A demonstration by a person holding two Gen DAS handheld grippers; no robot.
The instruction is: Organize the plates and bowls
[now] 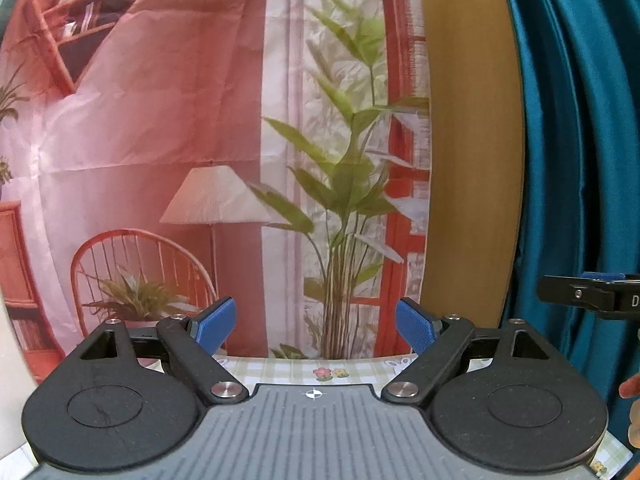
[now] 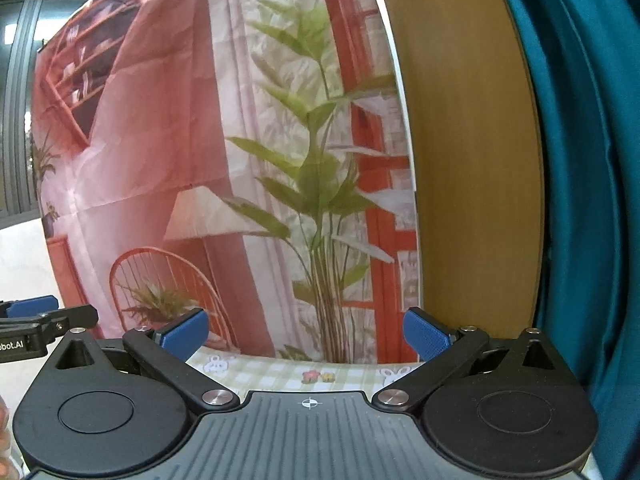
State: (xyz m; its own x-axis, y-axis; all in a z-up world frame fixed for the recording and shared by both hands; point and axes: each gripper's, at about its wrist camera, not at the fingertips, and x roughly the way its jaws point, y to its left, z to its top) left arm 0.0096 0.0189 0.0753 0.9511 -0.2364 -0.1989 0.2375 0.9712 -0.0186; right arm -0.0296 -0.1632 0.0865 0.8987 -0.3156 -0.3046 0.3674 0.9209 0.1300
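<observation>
No plates or bowls are in view. My left gripper is open and empty, its blue pads wide apart, held above the far edge of a table with a green checked cloth. My right gripper is also open and empty above the same cloth. Each gripper shows at the edge of the other's view: the right one in the left wrist view, the left one in the right wrist view. They are level, side by side.
A printed backdrop of a pink room with a plant, lamp and chair hangs just behind the table. To its right stand a wooden panel and a teal curtain. A window frame shows at far left.
</observation>
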